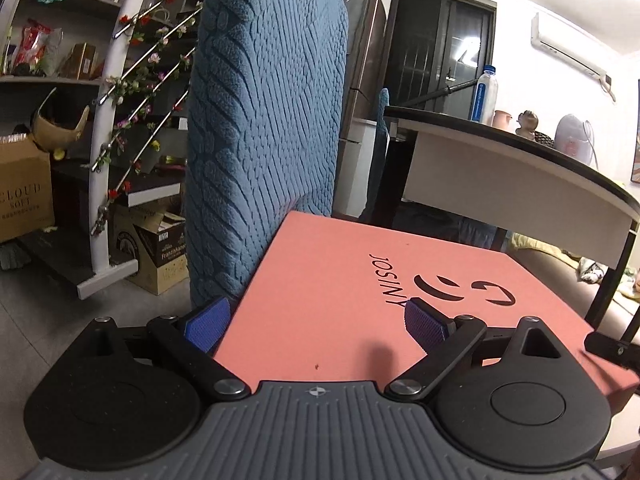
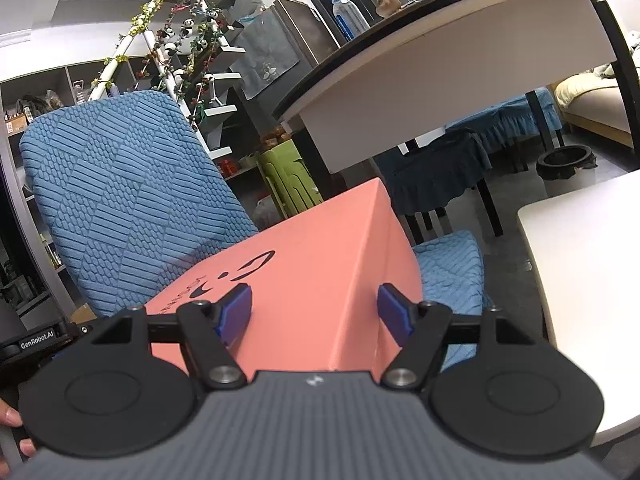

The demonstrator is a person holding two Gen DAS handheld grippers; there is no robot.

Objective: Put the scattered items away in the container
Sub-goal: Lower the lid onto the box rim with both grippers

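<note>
My left gripper (image 1: pixel 316 320) gapes wide over the pink box (image 1: pixel 340 280); my right gripper (image 2: pixel 316 312) gapes wide at its corner, empty; blue chair (image 2: pixel 120 184) behind.

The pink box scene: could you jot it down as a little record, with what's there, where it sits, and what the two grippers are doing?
box: pink box, lid closed, black logo on top
resting on: blue chair seat
left gripper: open, over the box top, holding nothing
right gripper: open, straddling a box edge, not clamped
nearby: white table at right; water bottle on the higher dark-edged table
</note>
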